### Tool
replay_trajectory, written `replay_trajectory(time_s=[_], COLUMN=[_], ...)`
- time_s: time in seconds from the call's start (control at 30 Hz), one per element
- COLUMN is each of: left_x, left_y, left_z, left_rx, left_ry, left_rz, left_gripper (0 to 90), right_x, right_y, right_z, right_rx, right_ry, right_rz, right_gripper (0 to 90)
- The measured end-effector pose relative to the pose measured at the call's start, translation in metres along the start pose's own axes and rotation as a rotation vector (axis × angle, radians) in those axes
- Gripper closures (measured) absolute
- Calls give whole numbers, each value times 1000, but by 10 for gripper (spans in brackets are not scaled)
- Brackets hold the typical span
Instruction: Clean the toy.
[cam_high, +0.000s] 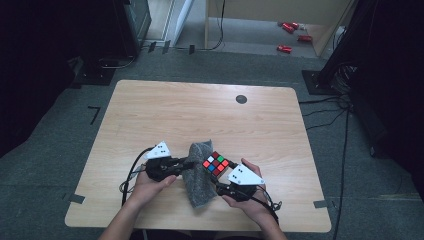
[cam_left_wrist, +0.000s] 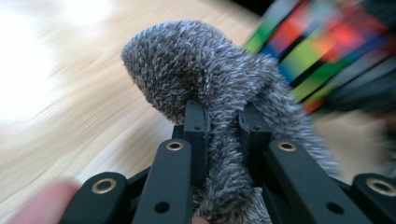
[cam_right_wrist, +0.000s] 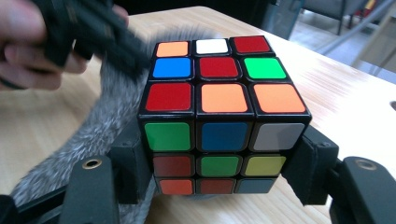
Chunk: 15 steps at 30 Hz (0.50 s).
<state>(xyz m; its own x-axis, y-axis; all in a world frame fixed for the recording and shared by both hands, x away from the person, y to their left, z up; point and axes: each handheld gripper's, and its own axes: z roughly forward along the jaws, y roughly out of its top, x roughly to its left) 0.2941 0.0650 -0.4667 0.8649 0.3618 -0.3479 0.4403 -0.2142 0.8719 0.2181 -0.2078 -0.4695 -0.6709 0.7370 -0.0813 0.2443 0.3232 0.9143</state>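
Note:
A scrambled colour cube (cam_high: 216, 164) sits near the front middle of the wooden table (cam_high: 200, 110), with my right gripper (cam_high: 222, 172) shut on its lower sides. In the right gripper view the cube (cam_right_wrist: 219, 98) stands between the two black jaws of that gripper (cam_right_wrist: 219, 163). A grey fuzzy cloth (cam_high: 200, 182) lies just left of the cube and against it. My left gripper (cam_high: 189, 164) is shut on a raised fold of the cloth (cam_left_wrist: 201, 74); its jaws (cam_left_wrist: 225, 123) pinch the pile. The cube (cam_left_wrist: 322, 51) shows blurred behind it.
A small dark round mark (cam_high: 241, 99) is on the far side of the table. Cables trail from both grippers over the front edge. Red objects (cam_high: 290, 35) lie on the floor beyond the table, and dark equipment stands at both sides.

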Motion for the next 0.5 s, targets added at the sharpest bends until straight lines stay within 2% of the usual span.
replay_trajectory(time_s=[0.03,0.13,0.3,0.37,0.43,0.5], left_x=[-1,-3,-4,-4,-3,0], left_y=[2,3,5,7,7,5], left_z=[-2,-5,-12,-14,-13,-11], left_rx=[-16,-45,-136,-153,-130,-107], left_ry=[-36,-96,-193,-194,-162,-148], left_rz=[2,15,-6,-16,-20,-41], left_gripper=[784,778,766,759,758,757], right_x=[2,4,3,5,7,10], right_y=[0,1,1,1,0,0], right_z=[1,0,-2,0,1,0], right_rx=[-3,-18,-22,-11,-5,-11], right_ry=[8,27,32,29,29,33], right_rz=[-5,-8,-12,-26,-46,-62], right_gripper=[347,347,347,347,347,347])
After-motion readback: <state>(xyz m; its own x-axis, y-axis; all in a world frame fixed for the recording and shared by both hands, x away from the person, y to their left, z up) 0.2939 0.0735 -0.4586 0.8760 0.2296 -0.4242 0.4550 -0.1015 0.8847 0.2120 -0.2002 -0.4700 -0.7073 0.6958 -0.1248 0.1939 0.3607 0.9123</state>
